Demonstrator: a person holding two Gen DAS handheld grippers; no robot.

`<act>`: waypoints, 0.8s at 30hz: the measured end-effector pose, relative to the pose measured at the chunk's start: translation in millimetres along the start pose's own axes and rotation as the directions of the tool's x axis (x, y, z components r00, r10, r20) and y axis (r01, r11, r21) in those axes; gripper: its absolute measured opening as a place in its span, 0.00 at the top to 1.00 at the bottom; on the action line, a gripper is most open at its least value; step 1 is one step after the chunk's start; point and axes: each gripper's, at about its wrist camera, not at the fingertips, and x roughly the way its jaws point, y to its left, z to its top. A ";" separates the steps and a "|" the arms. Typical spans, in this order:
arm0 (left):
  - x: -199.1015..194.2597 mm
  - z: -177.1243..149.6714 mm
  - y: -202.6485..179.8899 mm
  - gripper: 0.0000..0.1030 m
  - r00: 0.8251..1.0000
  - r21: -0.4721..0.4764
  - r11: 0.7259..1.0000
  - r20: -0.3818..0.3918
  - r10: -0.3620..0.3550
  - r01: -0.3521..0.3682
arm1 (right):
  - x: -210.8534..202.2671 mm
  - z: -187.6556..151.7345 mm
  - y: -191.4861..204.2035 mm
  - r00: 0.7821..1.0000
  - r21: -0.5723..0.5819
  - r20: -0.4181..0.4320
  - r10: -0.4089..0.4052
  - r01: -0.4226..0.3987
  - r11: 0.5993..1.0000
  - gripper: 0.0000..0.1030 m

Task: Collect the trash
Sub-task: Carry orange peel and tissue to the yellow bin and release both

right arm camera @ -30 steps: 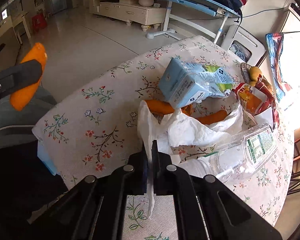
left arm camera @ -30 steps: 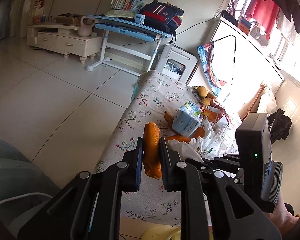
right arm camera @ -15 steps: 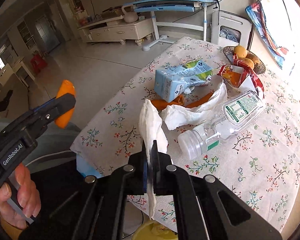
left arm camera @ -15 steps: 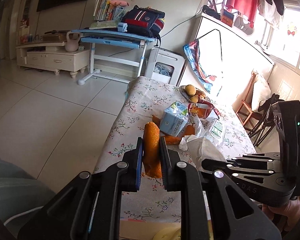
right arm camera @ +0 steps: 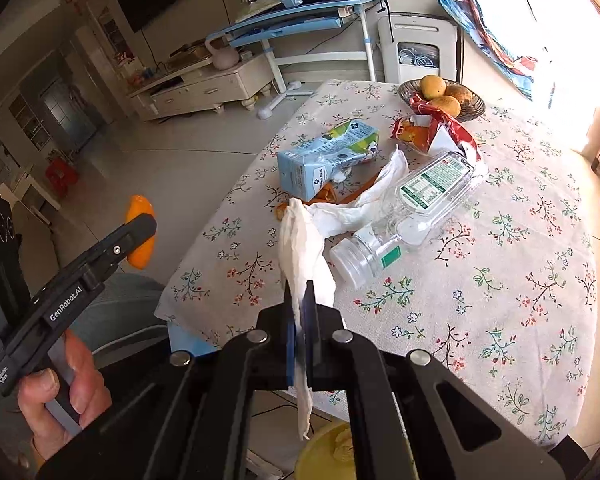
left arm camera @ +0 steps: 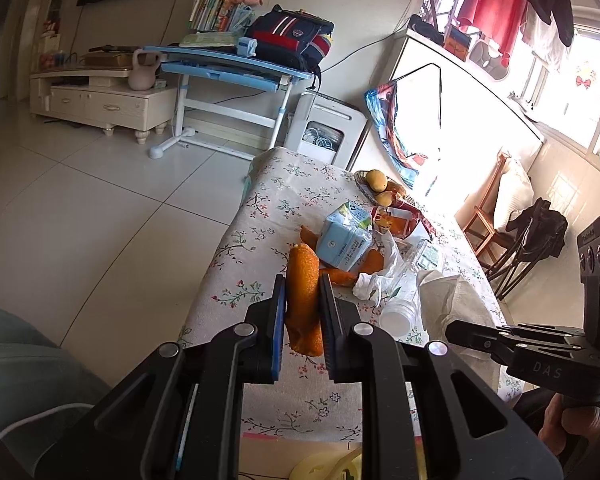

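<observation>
My left gripper (left arm camera: 303, 286) is shut on a piece of orange peel (left arm camera: 302, 296), held in the air off the near edge of the floral table (left arm camera: 260, 216); it also shows in the right wrist view (right arm camera: 140, 236). My right gripper (right arm camera: 300, 292) is shut on a white tissue (right arm camera: 306, 248), lifted above the table's near end. On the table lie a blue milk carton (right arm camera: 324, 158), a clear plastic bottle (right arm camera: 412, 208), another white tissue (right arm camera: 364, 200), more orange peel (left arm camera: 338, 276) and a red snack wrapper (right arm camera: 440, 132).
A yellow bin (right arm camera: 332, 452) sits on the floor below the table's near edge. A bowl of mangoes (right arm camera: 444, 98) stands at the far end. A grey chair (left arm camera: 24, 364) is at the near left, and a wooden chair (left arm camera: 488, 224) at the right.
Both grippers have lifted and drawn back from the table toward the near edge, each keeping its load. The tissue has come off the pile.
</observation>
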 end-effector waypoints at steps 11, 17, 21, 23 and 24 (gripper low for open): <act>5.6 -7.5 -8.9 0.85 0.999 0.003 1.000 -0.021 -0.028 0.028 | -31.6 -13.9 -29.0 0.998 0.123 0.061 -0.034 0.026 0.992 0.96; 8.1 -9.5 -15.0 0.85 0.999 0.039 0.999 -0.025 -0.032 0.033 | -41.9 -20.0 -46.4 0.995 0.191 0.086 -0.049 0.032 0.981 0.96; 0.3 -6.2 -11.8 0.85 0.999 0.035 0.998 -0.006 -0.042 0.042 | -45.5 -24.8 -47.2 0.994 0.181 0.097 -0.039 0.021 0.983 0.96; -3.4 -5.8 -12.7 0.85 0.998 0.038 0.998 -0.004 -0.059 0.059 | -47.7 -27.9 -48.7 0.994 0.178 0.112 -0.018 -0.002 0.984 0.96; -5.5 -6.0 -14.7 0.85 0.998 0.045 0.997 -0.002 -0.064 0.064 | -49.6 -30.8 -49.5 0.993 0.179 0.122 -0.008 -0.014 0.984 0.96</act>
